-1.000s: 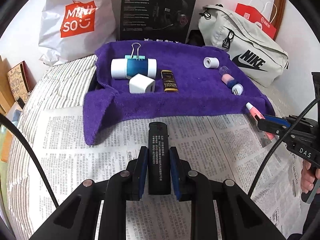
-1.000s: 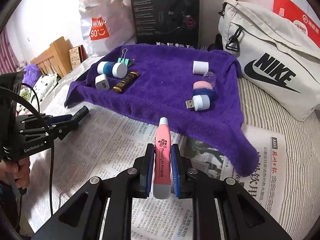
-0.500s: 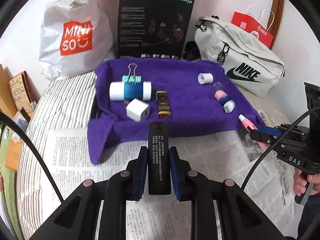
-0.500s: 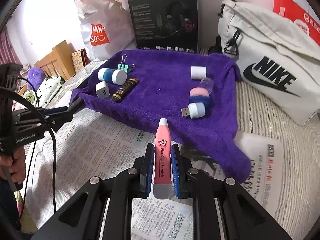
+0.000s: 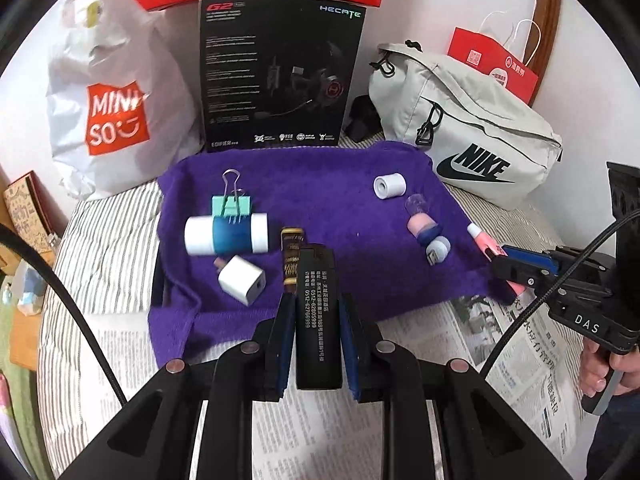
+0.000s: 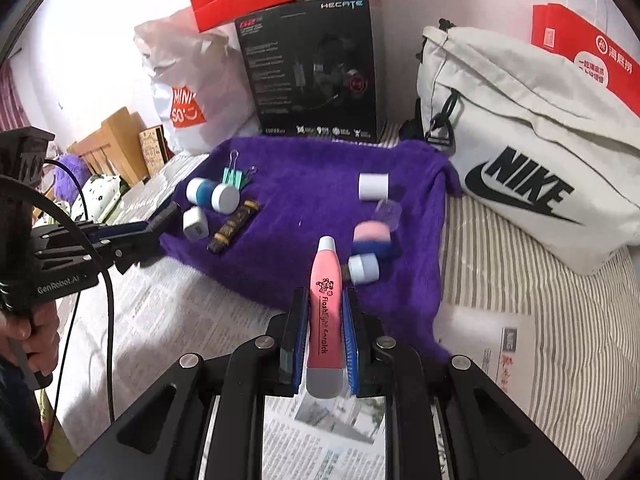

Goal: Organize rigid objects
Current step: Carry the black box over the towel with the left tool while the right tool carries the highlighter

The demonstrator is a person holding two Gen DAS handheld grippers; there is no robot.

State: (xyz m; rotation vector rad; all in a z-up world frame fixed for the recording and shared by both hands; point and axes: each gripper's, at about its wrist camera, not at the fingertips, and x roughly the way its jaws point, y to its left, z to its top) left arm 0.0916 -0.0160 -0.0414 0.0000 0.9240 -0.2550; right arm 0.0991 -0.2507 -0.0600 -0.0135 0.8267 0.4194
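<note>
My left gripper is shut on a black lighter with white print, held above the near edge of the purple towel. My right gripper is shut on a pink flashlight tube, also over the towel's near edge. On the towel lie a white-and-blue cylinder, a teal binder clip, a white charger cube, a brown-gold stick, a small white roll and a pink-and-blue piece with a white USB plug.
Newspaper covers the striped bedding in front of the towel. Behind it stand a white Miniso bag, a black headset box under a red box, a grey Nike bag and a red paper bag. Hands hold both grippers' handles.
Both grippers rose and moved forward, keeping the lighter and the pink tube; their tips went from over the newspaper to over the towel's near edge.
</note>
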